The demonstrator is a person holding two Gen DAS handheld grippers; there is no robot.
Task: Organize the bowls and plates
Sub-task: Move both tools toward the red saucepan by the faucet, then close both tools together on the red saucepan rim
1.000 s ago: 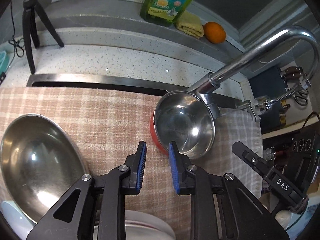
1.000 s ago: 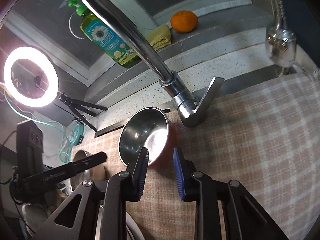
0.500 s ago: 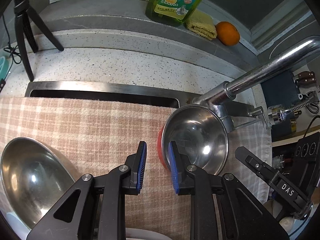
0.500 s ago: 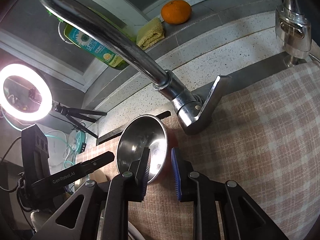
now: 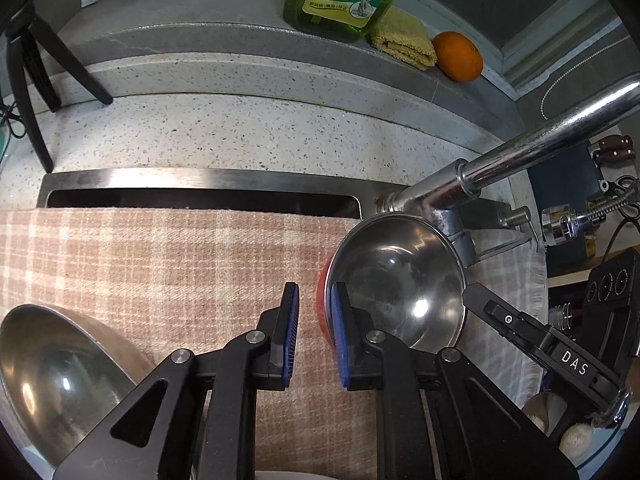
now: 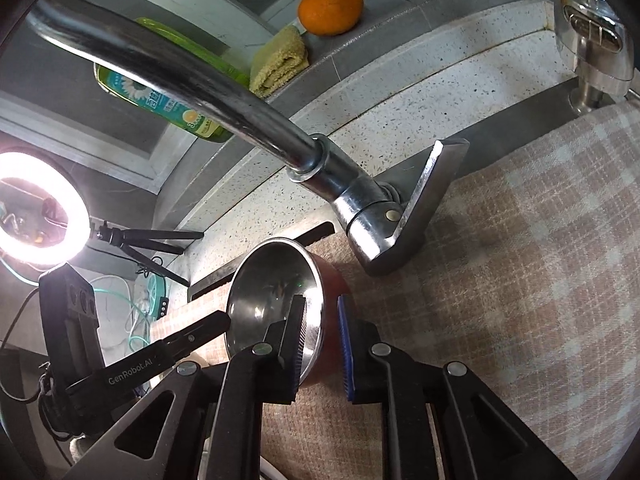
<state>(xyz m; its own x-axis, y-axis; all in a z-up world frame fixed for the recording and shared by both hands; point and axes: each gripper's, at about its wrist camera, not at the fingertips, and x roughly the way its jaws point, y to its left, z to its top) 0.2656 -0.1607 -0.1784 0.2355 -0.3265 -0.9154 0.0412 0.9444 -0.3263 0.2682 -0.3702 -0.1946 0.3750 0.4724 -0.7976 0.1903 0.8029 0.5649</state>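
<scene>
Both grippers closing on the round steel bowl (image 5: 394,284), red outside, on checked woven cloth (image 5: 160,256). Left gripper (image 5: 314,316) straddles its 9 o'clock rim, narrow gap; right gripper (image 6: 322,334) straddles the 3 o'clock rim, pads not yet touching.

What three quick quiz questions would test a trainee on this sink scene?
1. True or false: the small steel bowl with a red outside stands on the checked brown cloth.
2. What lies right beside the round orange fruit? A) a folded yellow cloth B) a steel spoon C) a glass cup
3. How many steel bowls show in the left wrist view?

Key: 1 true. 2 A. 3 two: the small one and a large steel bowl.
</scene>
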